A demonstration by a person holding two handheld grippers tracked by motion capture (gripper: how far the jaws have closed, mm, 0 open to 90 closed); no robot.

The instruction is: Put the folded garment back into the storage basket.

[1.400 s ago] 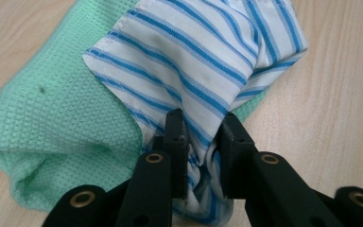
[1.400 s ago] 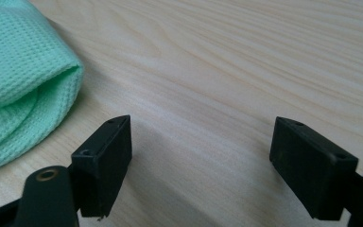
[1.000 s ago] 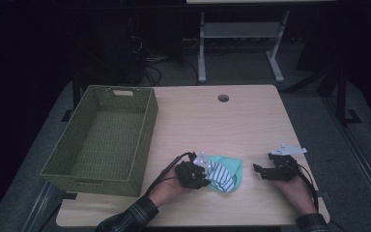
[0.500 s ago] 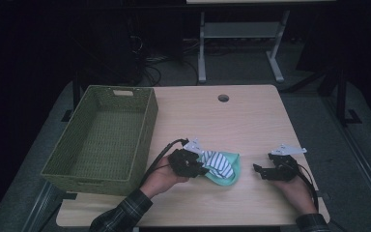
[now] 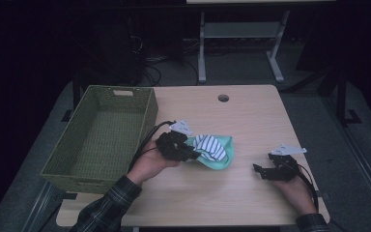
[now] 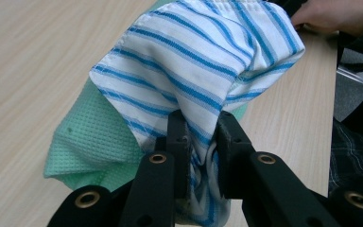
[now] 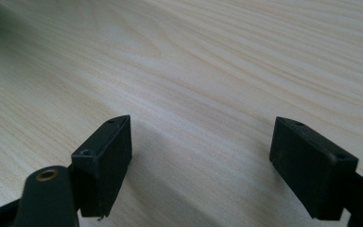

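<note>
Table (image 5: 241, 116) of pale wood amid a dark room. Green basket (image 5: 101, 133) on its left part. Right of the basket, striped cloth (image 6: 203, 61) over mint cloth (image 6: 94, 137), pinched in left gripper (image 6: 202, 142). Farther right, right gripper (image 7: 201, 161), jaws wide apart, holding nothing.

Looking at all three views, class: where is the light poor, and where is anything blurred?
High view: dark surroundings, only the table lit. Left gripper view: evenly lit, striped cloth sharp. Right gripper view: right tongs cast a soft shadow on the wood, which is slightly soft far off.
</note>
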